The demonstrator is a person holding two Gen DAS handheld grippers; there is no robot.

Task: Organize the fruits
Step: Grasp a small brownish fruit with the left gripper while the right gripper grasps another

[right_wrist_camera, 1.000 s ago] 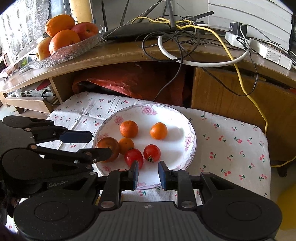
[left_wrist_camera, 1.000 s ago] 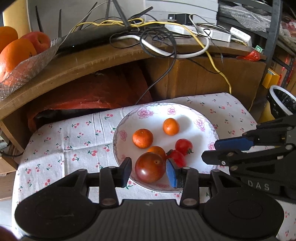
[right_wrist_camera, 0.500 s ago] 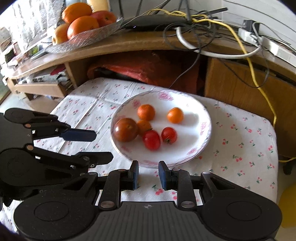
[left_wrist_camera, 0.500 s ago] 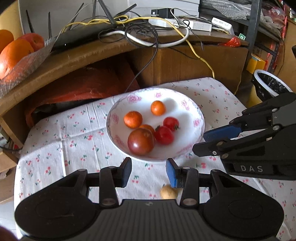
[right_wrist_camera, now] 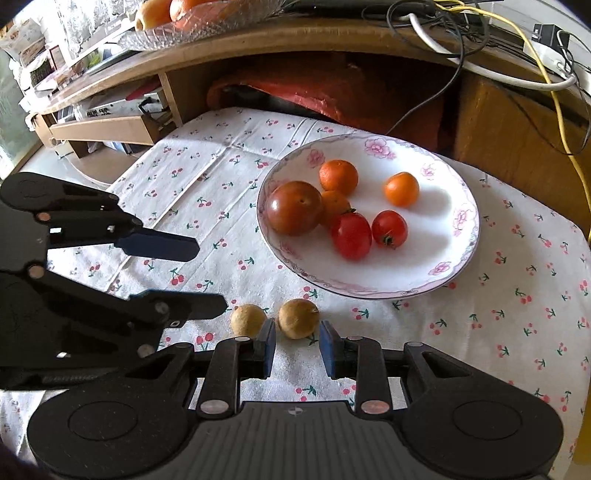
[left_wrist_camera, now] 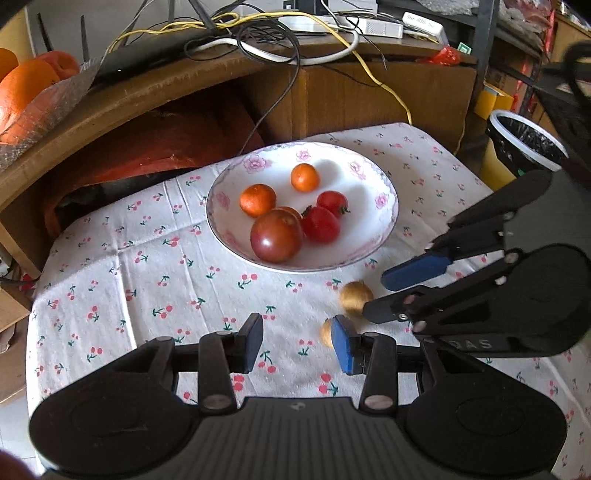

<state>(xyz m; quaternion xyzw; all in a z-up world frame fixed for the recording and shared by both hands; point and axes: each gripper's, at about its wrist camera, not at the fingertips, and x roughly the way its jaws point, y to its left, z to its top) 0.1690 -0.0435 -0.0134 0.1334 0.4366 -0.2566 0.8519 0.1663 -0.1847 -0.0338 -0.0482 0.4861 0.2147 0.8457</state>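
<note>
A white flower-rimmed plate [left_wrist_camera: 364,184] [right_wrist_camera: 436,240] holds a big dark tomato [left_wrist_camera: 276,240] [right_wrist_camera: 294,207], two small red tomatoes [left_wrist_camera: 320,224] [right_wrist_camera: 351,235] and small oranges [left_wrist_camera: 257,200] [right_wrist_camera: 338,176]. Two small brown round fruits lie on the cloth in front of the plate. One brown fruit [right_wrist_camera: 298,318] [left_wrist_camera: 355,296] sits just ahead of the gap of my open right gripper [right_wrist_camera: 297,344] [left_wrist_camera: 376,297]. The other brown fruit [right_wrist_camera: 248,319] [left_wrist_camera: 325,331] lies beside it, partly behind a pad. My left gripper [left_wrist_camera: 297,345] [right_wrist_camera: 209,277] is open and holds nothing.
The cherry-print cloth [left_wrist_camera: 129,277] covers a low table. Behind it a wooden shelf [left_wrist_camera: 177,81] carries cables and a router. A glass bowl of large oranges [left_wrist_camera: 33,92] [right_wrist_camera: 192,16] stands on it at the left. A black-lined bin [left_wrist_camera: 524,140] stands at the right.
Both grippers have drawn back from the plate toward the near edge. The big tomato stays in the plate, no longer between the left fingers. Two brown fruits have come into view.
</note>
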